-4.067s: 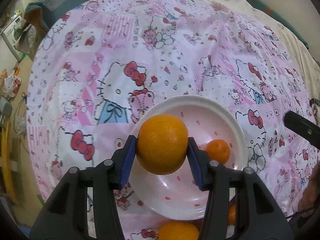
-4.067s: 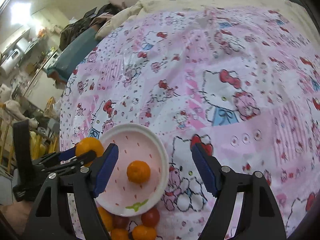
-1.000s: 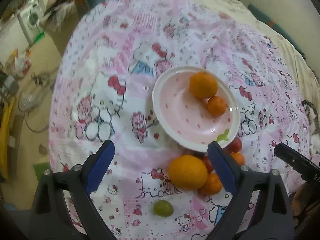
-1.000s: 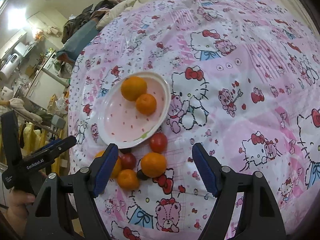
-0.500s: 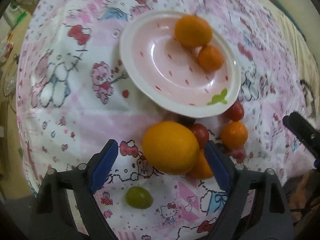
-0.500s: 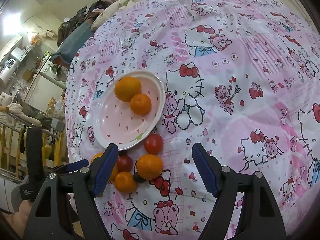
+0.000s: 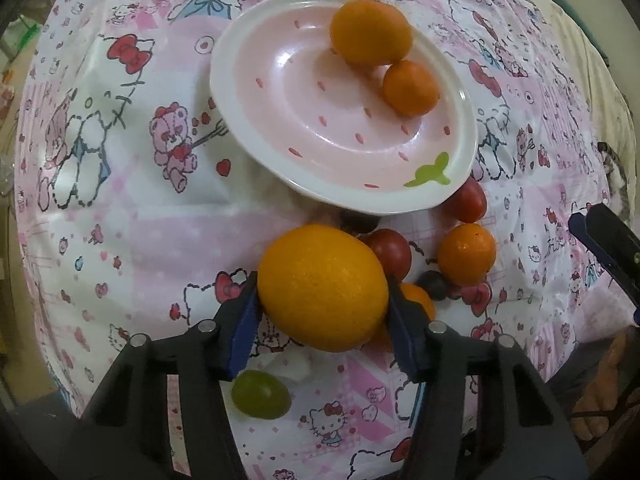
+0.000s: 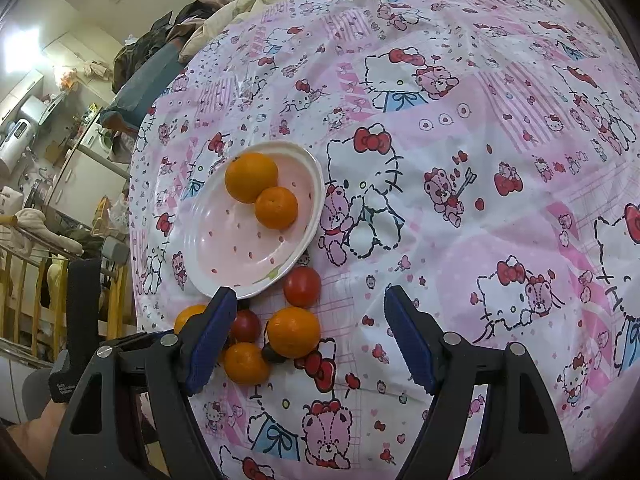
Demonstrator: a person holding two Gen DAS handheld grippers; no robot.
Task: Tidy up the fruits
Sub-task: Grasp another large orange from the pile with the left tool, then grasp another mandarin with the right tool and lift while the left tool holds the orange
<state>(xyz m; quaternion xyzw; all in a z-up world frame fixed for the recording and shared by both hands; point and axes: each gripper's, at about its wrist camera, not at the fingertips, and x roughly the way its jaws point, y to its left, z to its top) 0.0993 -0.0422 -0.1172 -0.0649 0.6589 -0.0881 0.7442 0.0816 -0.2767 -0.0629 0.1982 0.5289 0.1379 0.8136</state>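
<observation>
Left gripper (image 7: 323, 304) is closing on the big orange (image 7: 322, 287), blue pads touching both flanks at its widest line, fruit sitting on the tablecloth (image 7: 132, 216) just near of the plate (image 7: 240, 120). Right gripper (image 8: 308, 334) is hanging wide open with nothing in it, parked over the cloth right of the loose pile. You're gripping at the equator, which looks right to me: the orange is probably firm and fairly heavy, with waxy, dimpled skin, so a round body like this could roll or squirt out if the pads ride high or low. Moderate squeeze only, since it likely bruises. Count: two oranges already lying in the plate's far side, touching each other, a larger one (image 7: 370, 32) and a smaller one (image 7: 410, 87). Off the plate I'm counting the held orange, two small oranges (image 8: 293, 332) (image 8: 245, 362), two red tomatoes (image 8: 302, 286) (image 8: 245, 326), two dark grapes (image 7: 432, 285) (image 7: 360, 222), and one green grape (image 7: 261, 395) nearest you by the left finger.
</observation>
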